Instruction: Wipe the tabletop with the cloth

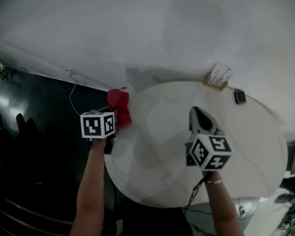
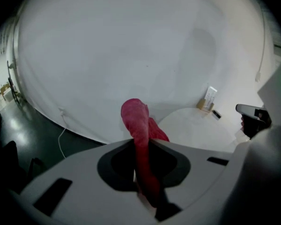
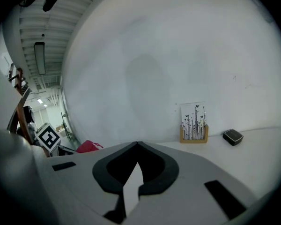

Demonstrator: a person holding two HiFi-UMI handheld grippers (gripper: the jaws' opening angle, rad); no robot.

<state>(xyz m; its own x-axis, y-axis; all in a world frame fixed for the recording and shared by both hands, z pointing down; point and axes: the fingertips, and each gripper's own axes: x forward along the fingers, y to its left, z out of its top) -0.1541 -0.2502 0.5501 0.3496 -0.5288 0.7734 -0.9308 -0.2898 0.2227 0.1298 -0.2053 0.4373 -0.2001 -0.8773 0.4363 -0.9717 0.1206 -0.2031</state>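
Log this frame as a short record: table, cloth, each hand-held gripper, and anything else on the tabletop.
table: round, white top
cloth: red, bunched, at the table's left edge; contact with the top cannot be told
left hand-held gripper: shut on the cloth
right hand-held gripper: jaws together, nothing between them, held over the table
other items: card stand and small dark object near the far edge, side by side, not touching

The right tongs point(image 3: 138, 144) have their jaws together on nothing. Beyond them on the desk point(image 3: 267, 144), at two o'clock, a card holder point(image 3: 194, 125) and dark box point(image 3: 232, 136); at nine, a cloth point(image 3: 88, 146) (red, bunched).
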